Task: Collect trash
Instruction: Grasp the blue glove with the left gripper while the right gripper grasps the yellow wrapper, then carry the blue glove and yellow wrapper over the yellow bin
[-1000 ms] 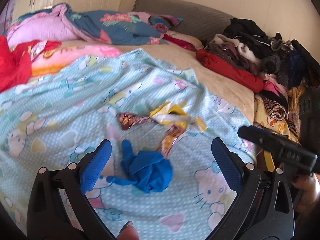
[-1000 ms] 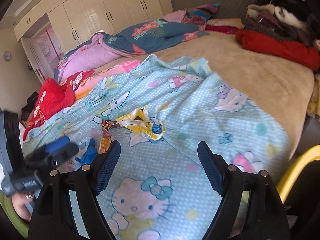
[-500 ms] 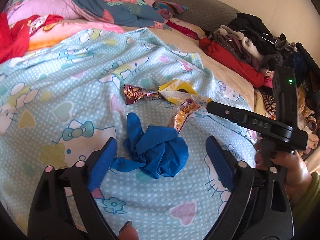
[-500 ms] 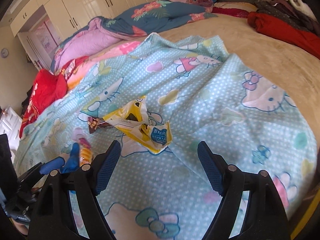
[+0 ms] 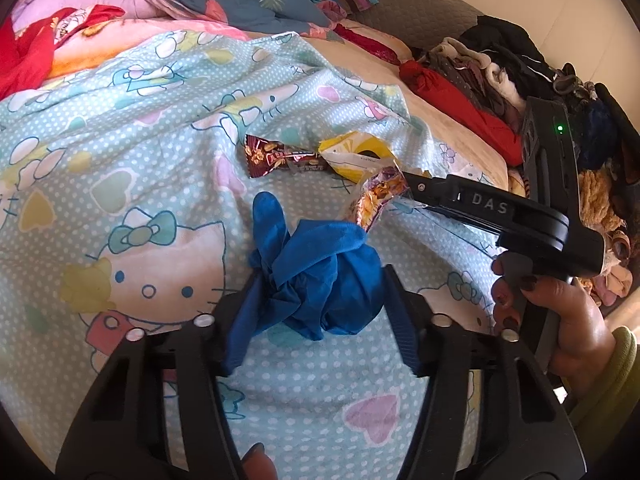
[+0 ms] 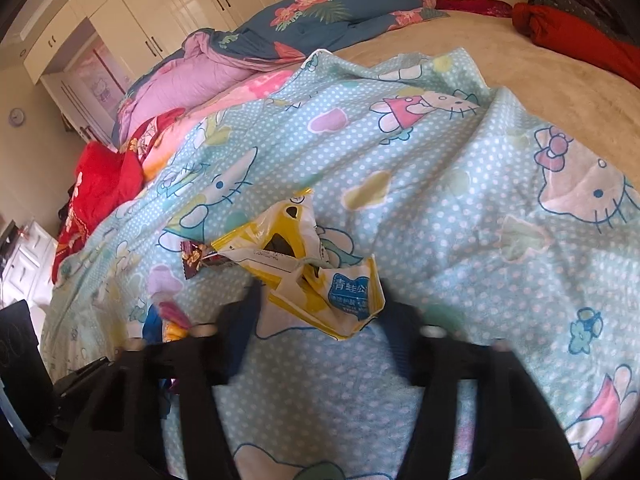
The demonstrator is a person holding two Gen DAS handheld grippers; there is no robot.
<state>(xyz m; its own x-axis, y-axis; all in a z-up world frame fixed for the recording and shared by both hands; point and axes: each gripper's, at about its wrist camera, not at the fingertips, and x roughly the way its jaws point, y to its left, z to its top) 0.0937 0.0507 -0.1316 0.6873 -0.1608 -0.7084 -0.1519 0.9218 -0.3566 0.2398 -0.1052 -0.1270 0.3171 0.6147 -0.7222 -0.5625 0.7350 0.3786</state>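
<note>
A crumpled blue glove point(image 5: 320, 276) lies on the Hello Kitty sheet point(image 5: 120, 208) between the fingers of my left gripper point(image 5: 316, 316). Its jaws are closing and both pads touch the glove's sides. Beyond it lie an orange snack wrapper point(image 5: 376, 196), a brown candy wrapper point(image 5: 276, 156) and a yellow-white wrapper point(image 5: 356, 156). My right gripper point(image 6: 324, 320), blurred, is closing around the near end of the yellow-white wrapper point(image 6: 320, 288), which fills the gap between its pads. In the left wrist view the right gripper point(image 5: 412, 184) reaches in from the right, held by a hand point(image 5: 560, 320).
Heaped clothes point(image 5: 492, 72) and a red garment point(image 5: 452, 108) line the bed's right side. Pink and blue quilts point(image 6: 248, 52) and a red cloth point(image 6: 100, 184) are bunched at the far end. White wardrobes point(image 6: 180, 12) stand behind. Bare beige blanket point(image 6: 520, 80) lies right of the sheet.
Both grippers came down toward the sheet and narrowed. The left one now has the blue glove between its pads; the right moved in over the yellow-white wrapper.
</note>
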